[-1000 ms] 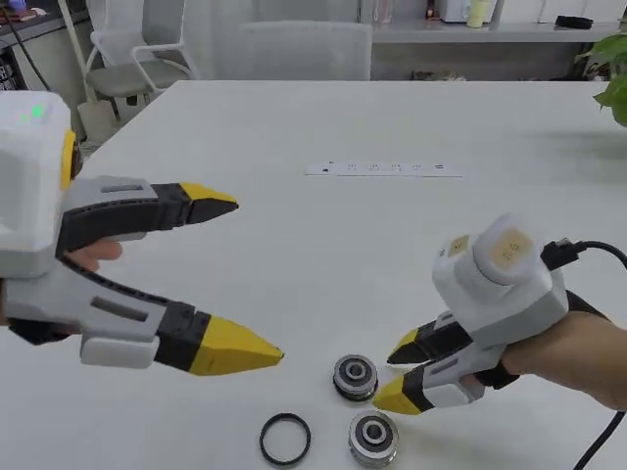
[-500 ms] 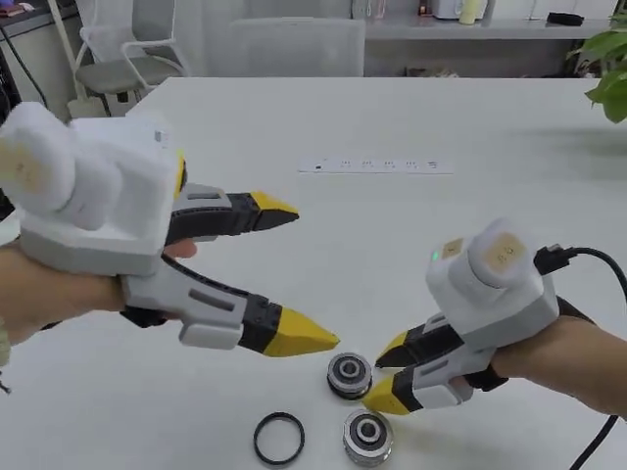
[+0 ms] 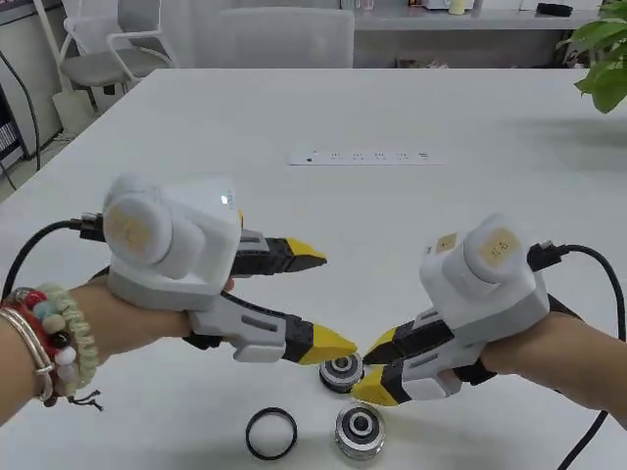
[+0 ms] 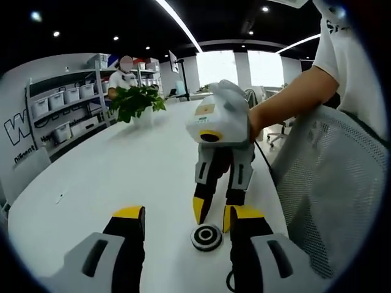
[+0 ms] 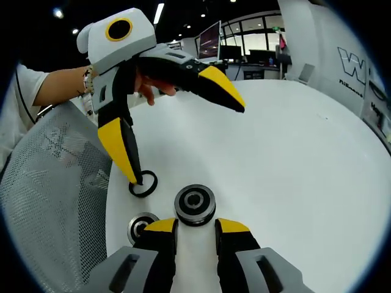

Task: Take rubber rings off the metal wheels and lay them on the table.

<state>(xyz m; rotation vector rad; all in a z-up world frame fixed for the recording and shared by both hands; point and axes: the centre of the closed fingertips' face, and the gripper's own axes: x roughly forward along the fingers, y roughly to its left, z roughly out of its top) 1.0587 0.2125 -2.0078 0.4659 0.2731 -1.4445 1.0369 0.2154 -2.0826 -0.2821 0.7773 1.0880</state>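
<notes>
Both empty: left gripper (image 3: 333,302) spread wide, right gripper (image 3: 372,365) barely parted, tips flanking one wheel (image 3: 340,372), probably to pin it for stripping.

2 metal wheels: far wheel (image 3: 340,373), near wheel (image 3: 360,432). 1 loose rubber ring (image 3: 270,434), flat on the table (image 3: 470,127); 1 table, white. 2 grippers: left gripper (image 3: 338,302) & right gripper (image 3: 363,370), 2 yellow-tipped jaws ea., 4 tips total. 2 cables, 1 per gripper: left cable (image 3: 44,240), right cable (image 3: 598,269). 1 power strip (image 3: 364,157) mid-table. 3 chairs: one chair (image 3: 103,44) & a second chair (image 3: 284,39) at the far end, + a mesh chair (image 4: 333,183) beside the person. 1 potted plant (image 3: 600,59). Bracelets (image 3: 44,333) on left wrist: several, exact no. can't tell. 1 other person (image 4: 125,73) in bkgd, left gripper view.
</notes>
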